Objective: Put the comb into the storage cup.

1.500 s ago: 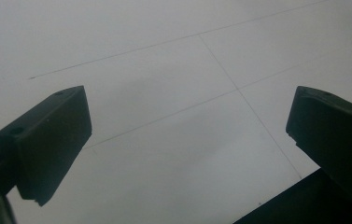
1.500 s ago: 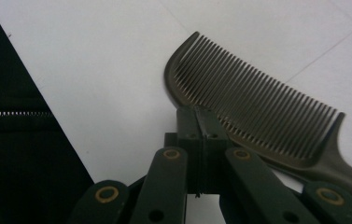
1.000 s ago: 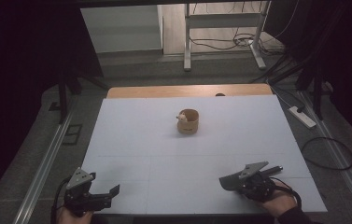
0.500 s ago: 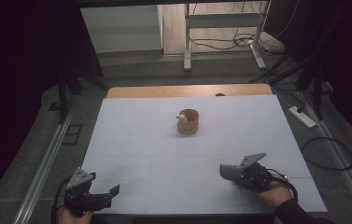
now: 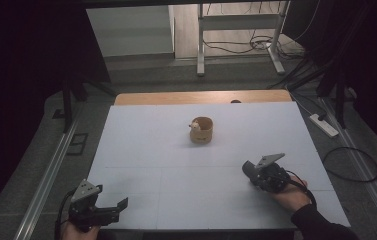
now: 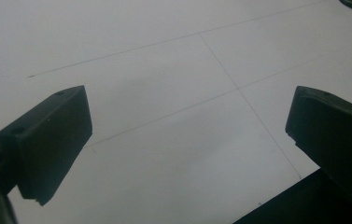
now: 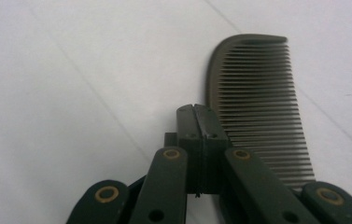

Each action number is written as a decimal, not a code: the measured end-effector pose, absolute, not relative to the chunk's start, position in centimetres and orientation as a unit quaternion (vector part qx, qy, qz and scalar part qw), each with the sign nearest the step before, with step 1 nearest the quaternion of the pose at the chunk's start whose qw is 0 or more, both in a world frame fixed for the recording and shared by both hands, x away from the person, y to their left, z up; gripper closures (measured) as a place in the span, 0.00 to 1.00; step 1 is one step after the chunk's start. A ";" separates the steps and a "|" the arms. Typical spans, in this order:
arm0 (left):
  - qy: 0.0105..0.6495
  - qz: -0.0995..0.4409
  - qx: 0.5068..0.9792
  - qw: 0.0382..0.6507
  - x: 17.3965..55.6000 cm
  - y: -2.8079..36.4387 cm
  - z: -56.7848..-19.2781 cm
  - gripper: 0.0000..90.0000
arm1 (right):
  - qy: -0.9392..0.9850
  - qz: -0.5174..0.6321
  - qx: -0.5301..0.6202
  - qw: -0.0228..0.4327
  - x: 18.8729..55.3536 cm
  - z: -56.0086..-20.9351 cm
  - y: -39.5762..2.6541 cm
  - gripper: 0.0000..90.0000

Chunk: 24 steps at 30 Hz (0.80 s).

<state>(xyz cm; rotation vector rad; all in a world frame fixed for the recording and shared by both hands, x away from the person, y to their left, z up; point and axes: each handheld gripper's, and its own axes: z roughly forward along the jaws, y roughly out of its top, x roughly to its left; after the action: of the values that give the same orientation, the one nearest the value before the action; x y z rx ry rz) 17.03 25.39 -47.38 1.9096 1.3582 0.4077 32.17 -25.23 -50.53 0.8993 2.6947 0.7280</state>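
While the right gripper [image 7: 196, 109] hovers low over the white tabletop [image 5: 176, 150] at the near right, its fingers are clenched flat against each other with nothing visible between them. A dark plastic comb [image 7: 257, 107] sits just beside them on the right, curved spine toward the fingers and fine teeth pointing away. Its lower end is hidden under the gripper's linkage, so whether any part is touched cannot be told. The left gripper [image 5: 121, 205] rests at the near left corner, fingers spread wide and released over bare tabletop. A small round wooden cup [image 5: 202, 131] stands at mid-table, well apart from both.

The comb is probably very light, thin and stiff, and its smooth plastic may skate on the tabletop. The teeth could flex or snap if squeezed. The solid spine looks like the safest place to take hold, pinched across its thickness near the middle
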 end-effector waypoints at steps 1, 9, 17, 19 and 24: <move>0.530 0.159 0.745 0.372 17.0 25.4 -47.4 0.01 | 0.914 0.247 0.305 0.104 32.2 -50.5 -25.2 1.00; 0.530 0.158 0.745 0.374 17.0 25.4 -47.4 0.01 | 0.911 0.246 0.313 0.108 32.8 -50.5 -25.5 1.00; 0.532 0.159 0.743 0.375 17.0 25.5 -47.4 0.01 | 0.901 0.264 0.326 0.110 32.4 -49.6 -25.7 0.95; 0.531 0.159 0.743 0.375 17.0 25.5 -47.4 0.01 | 0.900 0.265 0.329 0.111 32.2 -49.4 -25.7 0.92; 0.531 0.159 0.743 0.375 17.0 25.4 -47.4 0.01 | 0.896 0.269 0.336 0.113 31.3 -48.7 -25.9 0.78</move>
<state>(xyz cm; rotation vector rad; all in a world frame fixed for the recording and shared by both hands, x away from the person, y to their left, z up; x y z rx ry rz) 17.01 25.45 -47.38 1.9025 1.3582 0.4063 31.31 -25.92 -48.75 0.9845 2.6282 0.7891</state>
